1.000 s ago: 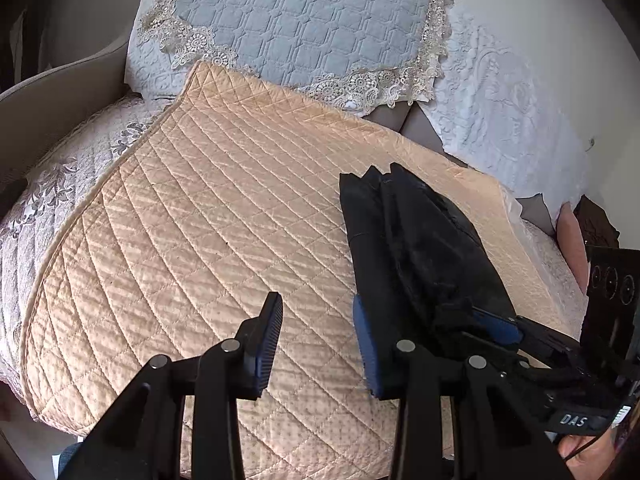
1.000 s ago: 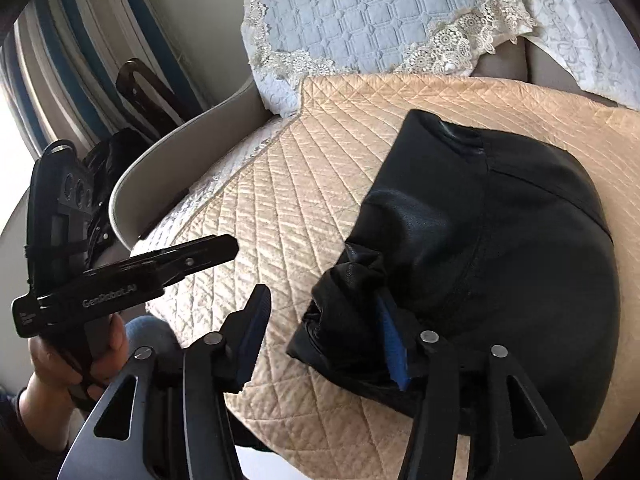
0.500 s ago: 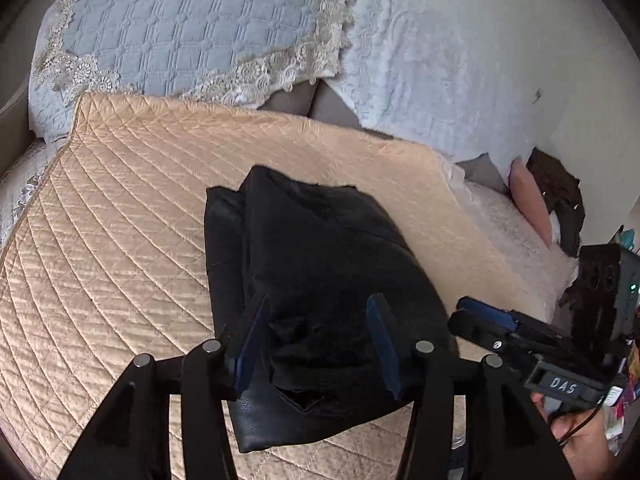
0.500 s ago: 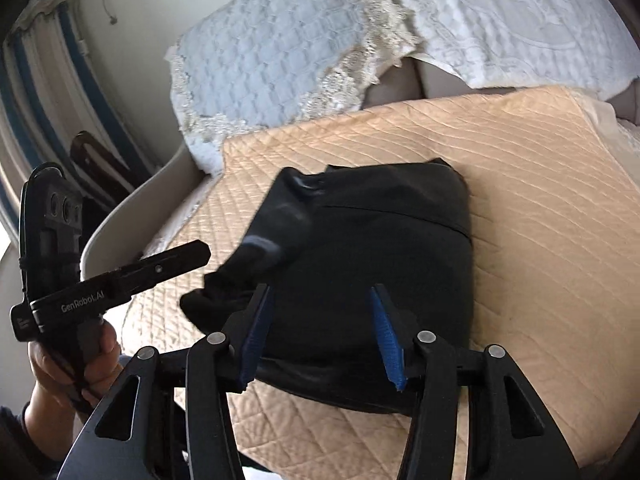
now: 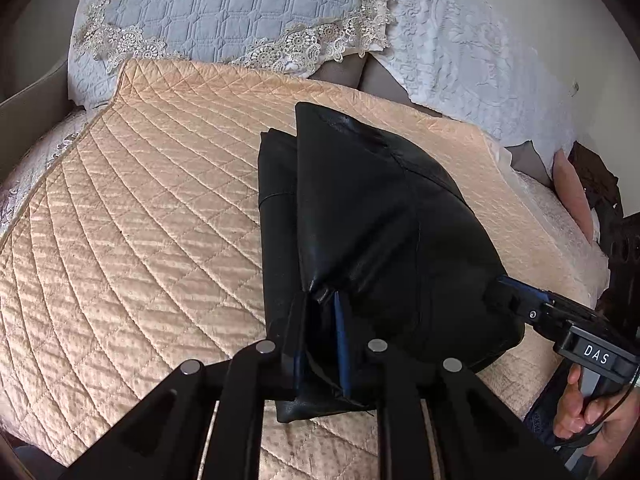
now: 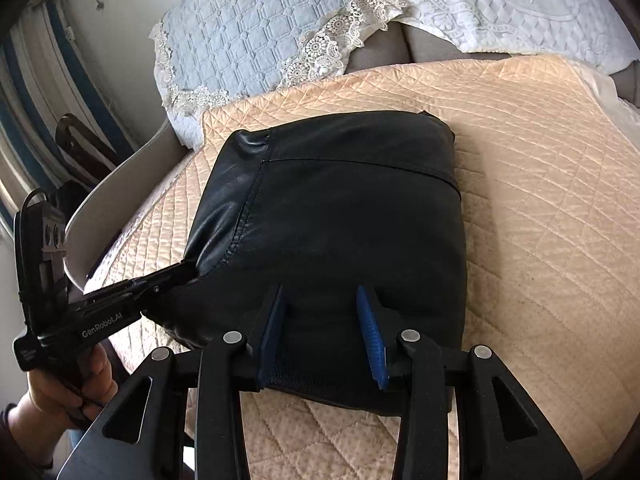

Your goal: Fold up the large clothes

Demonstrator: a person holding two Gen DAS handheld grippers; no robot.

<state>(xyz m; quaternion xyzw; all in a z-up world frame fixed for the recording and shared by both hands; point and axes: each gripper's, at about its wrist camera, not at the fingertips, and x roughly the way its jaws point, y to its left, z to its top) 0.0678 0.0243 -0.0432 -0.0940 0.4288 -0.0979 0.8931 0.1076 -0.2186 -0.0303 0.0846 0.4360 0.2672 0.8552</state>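
Observation:
A black leather garment (image 5: 380, 216) lies folded into a thick bundle on the peach quilted cover (image 5: 140, 220). My left gripper (image 5: 322, 304) is shut on a fold at the garment's near left edge, pulling it up into a ridge. It shows from the side in the right wrist view (image 6: 188, 270), pinching that corner. My right gripper (image 6: 320, 320) is open, its blue pads astride the garment's (image 6: 340, 220) near edge, resting on the leather. In the left wrist view the right gripper (image 5: 500, 284) touches the bundle's right side.
The peach cover (image 6: 540, 200) lies over a sofa seat. A blue-grey lace-trimmed cushion cover (image 5: 224, 8) and a white embroidered one (image 5: 480, 60) hang behind. A beige armrest (image 6: 120, 184) stands at the left. The seat's front edge is just below both grippers.
My left gripper has closed on the garment's near edge and lifted a fold. My right gripper stays open and has moved closer over the bundle.

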